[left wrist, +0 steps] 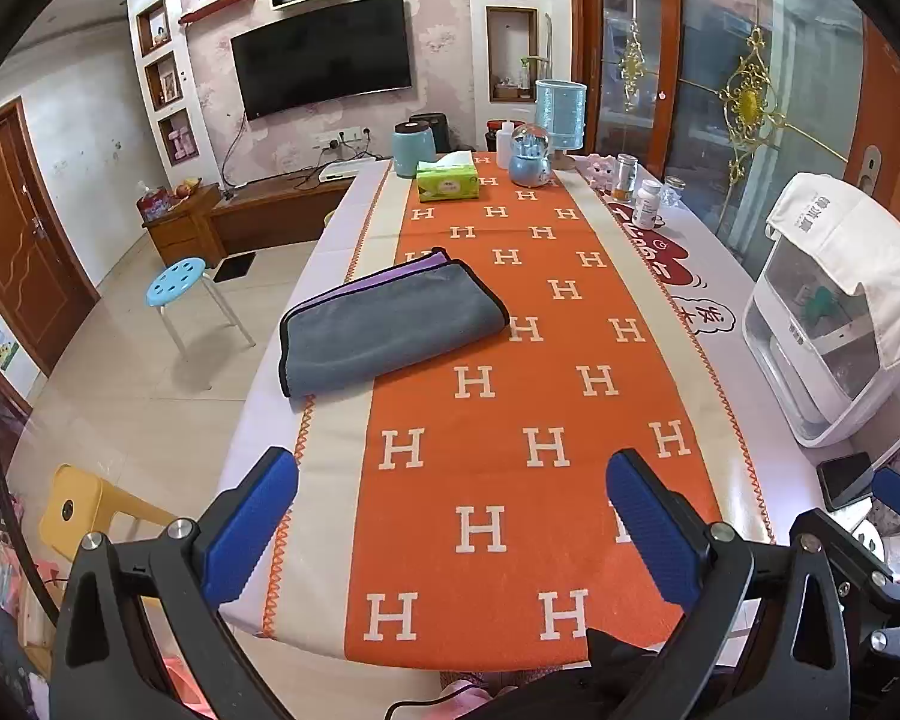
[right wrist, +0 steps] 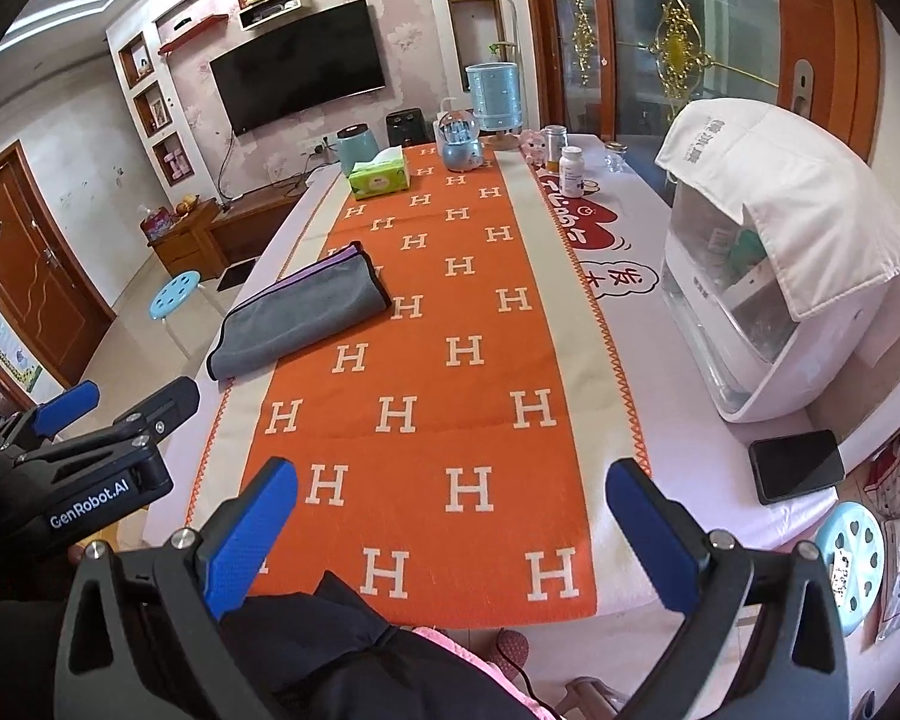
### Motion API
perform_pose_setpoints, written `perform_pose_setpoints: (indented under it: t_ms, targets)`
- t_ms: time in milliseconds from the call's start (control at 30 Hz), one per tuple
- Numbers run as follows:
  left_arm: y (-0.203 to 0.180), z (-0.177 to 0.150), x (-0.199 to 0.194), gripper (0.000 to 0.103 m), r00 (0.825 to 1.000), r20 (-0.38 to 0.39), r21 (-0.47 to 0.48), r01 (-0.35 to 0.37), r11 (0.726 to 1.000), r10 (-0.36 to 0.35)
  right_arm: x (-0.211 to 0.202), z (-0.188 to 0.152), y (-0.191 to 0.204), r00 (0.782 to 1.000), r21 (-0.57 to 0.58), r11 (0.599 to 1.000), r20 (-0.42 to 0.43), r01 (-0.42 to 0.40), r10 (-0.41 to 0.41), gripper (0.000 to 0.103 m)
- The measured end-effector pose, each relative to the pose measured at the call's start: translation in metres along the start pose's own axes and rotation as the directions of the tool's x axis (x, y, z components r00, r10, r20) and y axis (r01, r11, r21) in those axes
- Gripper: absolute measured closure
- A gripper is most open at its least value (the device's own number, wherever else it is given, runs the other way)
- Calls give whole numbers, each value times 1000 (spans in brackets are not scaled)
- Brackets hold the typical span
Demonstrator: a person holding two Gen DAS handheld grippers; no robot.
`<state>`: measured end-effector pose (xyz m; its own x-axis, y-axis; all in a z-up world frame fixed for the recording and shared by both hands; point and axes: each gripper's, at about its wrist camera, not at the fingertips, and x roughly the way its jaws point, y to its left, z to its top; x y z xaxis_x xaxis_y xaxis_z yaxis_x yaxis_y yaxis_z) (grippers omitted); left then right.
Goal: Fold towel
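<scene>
A grey towel [left wrist: 390, 321] with black trim and a purple inner side lies folded on the left part of the orange H-patterned runner [left wrist: 510, 420]; it also shows in the right wrist view [right wrist: 303, 312]. My left gripper [left wrist: 453, 516] is open and empty, held above the table's near end, well short of the towel. My right gripper [right wrist: 453, 516] is open and empty, also above the near end. The left gripper [right wrist: 66, 420] shows at the left of the right wrist view.
At the far end stand a green tissue box [left wrist: 447, 180], a teal canister [left wrist: 413, 147], a snow globe [left wrist: 529, 159] and bottles [left wrist: 647, 203]. A white appliance under a white cloth [right wrist: 768, 276] and a black phone [right wrist: 797, 465] sit at the right. A blue stool [left wrist: 177, 282] stands left.
</scene>
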<state>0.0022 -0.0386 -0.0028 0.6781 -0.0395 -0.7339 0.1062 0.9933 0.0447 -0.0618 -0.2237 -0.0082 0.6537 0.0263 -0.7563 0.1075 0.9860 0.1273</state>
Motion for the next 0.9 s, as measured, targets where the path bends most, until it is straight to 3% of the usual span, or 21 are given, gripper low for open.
perform_pose_setpoints:
  t_ms: [900]
  targets:
    - [-7, -7, -6, 1, 1000, 9, 27, 18, 999, -18, -1, -10, 0, 999, 9, 1000, -36, 19, -19, 0]
